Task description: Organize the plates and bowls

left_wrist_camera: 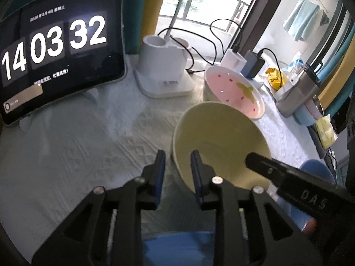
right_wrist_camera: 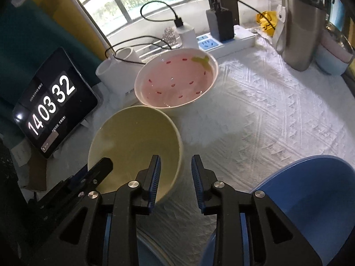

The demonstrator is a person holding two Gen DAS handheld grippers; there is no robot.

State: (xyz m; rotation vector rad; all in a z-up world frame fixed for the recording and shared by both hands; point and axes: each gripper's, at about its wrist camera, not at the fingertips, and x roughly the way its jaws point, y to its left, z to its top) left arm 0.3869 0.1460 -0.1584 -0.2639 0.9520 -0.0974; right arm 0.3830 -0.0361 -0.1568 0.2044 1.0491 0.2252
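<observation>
While the left gripper [left_wrist_camera: 177,155] points down at the tabletop [left_wrist_camera: 77,146], its 2 blue-padded fingers [left_wrist_camera: 160,168] stand apart, with the near rim of the yellow bowl [left_wrist_camera: 219,141] passing between them; whether a pad touches that rim I cannot tell. One finger sits outside the bowl, over the white quilted cloth, and the other lies over the bowl's inside. Just right of these fingers, the black tip of the right gripper [right_wrist_camera: 176,166] reaches over the same bowl. Its own fingers [right_wrist_camera: 155,173] are also apart and clamp on nothing: one hangs over the yellow bowl's inner wall at the rim, the other over bare cloth just outside it. Beside that outer finger, low and to the right, lies a blue bowl [right_wrist_camera: 310,195], close to the gripper but apart from the yellow one. Beyond both pairs of fingers, the pink bowl [right_wrist_camera: 177,77] with red specks and a green leaf mark stands just past the yellow bowl, the 2 rims very near each other. Farther out to the left a tablet [left_wrist_camera: 55,51] leans upright, showing 14 03 32. A white stand [left_wrist_camera: 164,66] with black cables sits between tablet and pink bowl, and a steel flask [right_wrist_camera: 297,28] stands far right.
</observation>
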